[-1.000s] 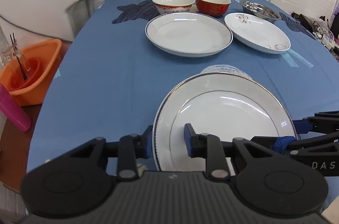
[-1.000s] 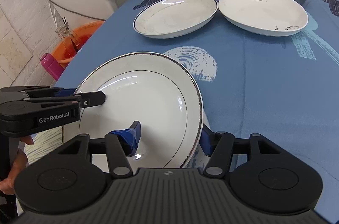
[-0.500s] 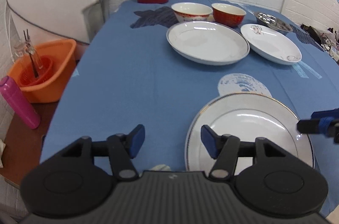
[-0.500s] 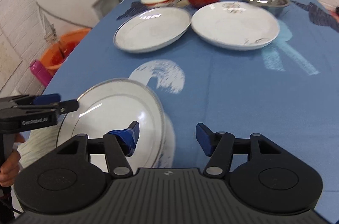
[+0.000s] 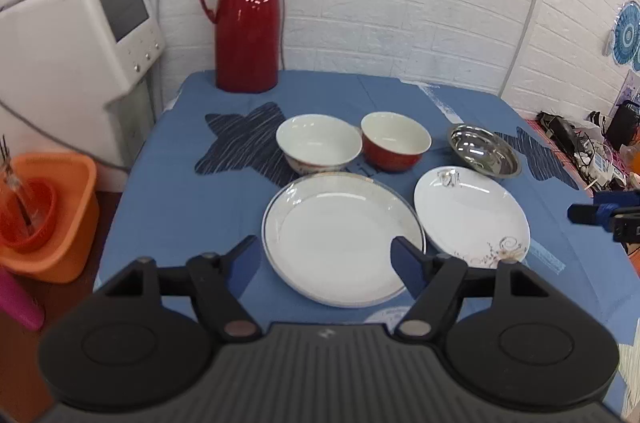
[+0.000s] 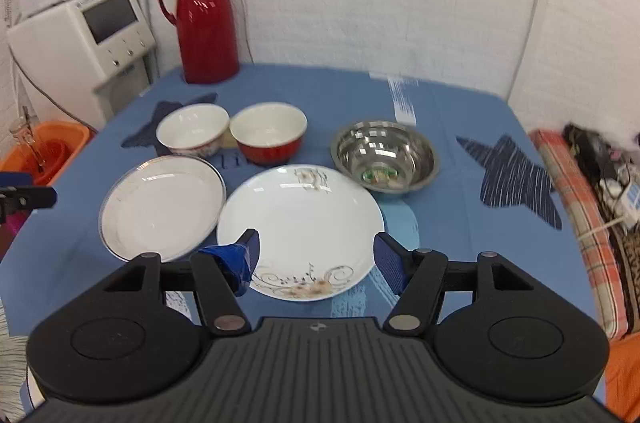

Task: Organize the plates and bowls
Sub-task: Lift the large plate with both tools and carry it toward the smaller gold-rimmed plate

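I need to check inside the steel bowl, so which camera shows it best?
The right wrist view: the steel bowl sits near centre, its inside open to the camera. The left wrist view shows it smaller, off to the right.

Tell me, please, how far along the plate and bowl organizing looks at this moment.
Little looks done: nothing is stacked. The rimmed plate, floral plate, white bowl, red bowl and steel bowl lie separately on the table. Nothing is in hand; the left gripper and right gripper are open. All grouping remains.
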